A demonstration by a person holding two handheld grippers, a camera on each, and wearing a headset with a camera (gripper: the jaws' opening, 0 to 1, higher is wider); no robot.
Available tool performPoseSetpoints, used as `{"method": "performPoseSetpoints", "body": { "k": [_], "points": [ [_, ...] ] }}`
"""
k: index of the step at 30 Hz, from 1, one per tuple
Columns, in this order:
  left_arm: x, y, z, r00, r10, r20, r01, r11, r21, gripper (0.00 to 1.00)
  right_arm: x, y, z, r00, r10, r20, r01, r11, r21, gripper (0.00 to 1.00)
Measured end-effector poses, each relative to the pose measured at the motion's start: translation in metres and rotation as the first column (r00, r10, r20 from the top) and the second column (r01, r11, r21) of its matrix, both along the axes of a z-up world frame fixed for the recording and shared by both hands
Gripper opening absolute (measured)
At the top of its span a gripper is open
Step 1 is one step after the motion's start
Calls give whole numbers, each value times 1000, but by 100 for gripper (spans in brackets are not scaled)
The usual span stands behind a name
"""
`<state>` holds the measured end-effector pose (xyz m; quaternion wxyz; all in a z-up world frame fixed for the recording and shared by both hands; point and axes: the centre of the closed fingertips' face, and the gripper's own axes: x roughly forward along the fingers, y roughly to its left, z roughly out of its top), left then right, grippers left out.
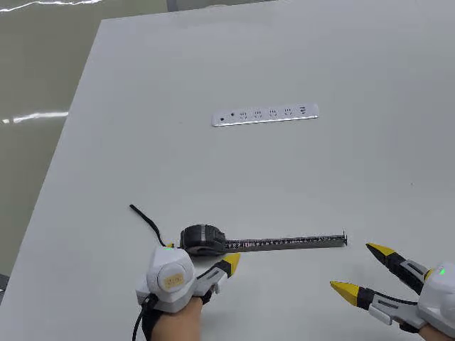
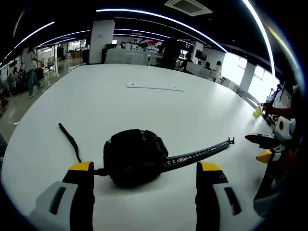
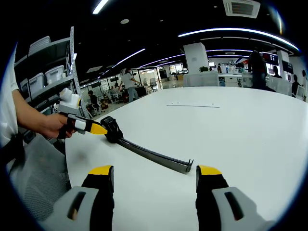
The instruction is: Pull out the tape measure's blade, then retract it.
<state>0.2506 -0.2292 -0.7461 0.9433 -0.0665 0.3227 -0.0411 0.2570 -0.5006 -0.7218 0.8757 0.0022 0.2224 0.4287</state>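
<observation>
A black tape measure (image 1: 202, 239) lies on the white table (image 1: 234, 170), its blade (image 1: 288, 243) drawn out to the right and lying flat, ending in a hook (image 1: 344, 239). A black wrist strap (image 1: 146, 220) trails off to the left. My left gripper (image 1: 200, 254) is open, its yellow-tipped jaws standing on either side of the case (image 2: 136, 155) just short of it, with gaps showing. My right gripper (image 1: 361, 270) is open too, a little to the right of and nearer than the hook (image 3: 188, 166), holding nothing.
A white power strip (image 1: 264, 114) lies flat farther back on the table. The table's left edge (image 1: 64, 142) drops to a glossy floor. People and shelves stand in the office beyond the table in the gripper views.
</observation>
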Motion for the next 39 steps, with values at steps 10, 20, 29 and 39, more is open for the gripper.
{"method": "performPoseSetpoints", "body": {
  "k": [10, 20, 29, 39],
  "points": [
    [9, -1, -6, 999, 42, -19, -43, 999, -21, 89, 9, 2, -1, 1000, 23, 0, -23, 1000, 3, 69],
    [14, 1, -10, 997, 72, -32, -73, 997, -11, 88, 16, 1, -5, 999, 39, -4, -39, 999, 8, 67],
    [17, 0, -16, 993, 109, -53, -111, 993, -29, 87, 22, 4, -7, 998, 63, 2, -63, 998, 8, 66],
    [21, -3, -20, 989, 131, -70, -134, 991, -30, 86, 27, 3, -11, 997, 77, 0, -77, 997, 3, 66]
  ]
}}
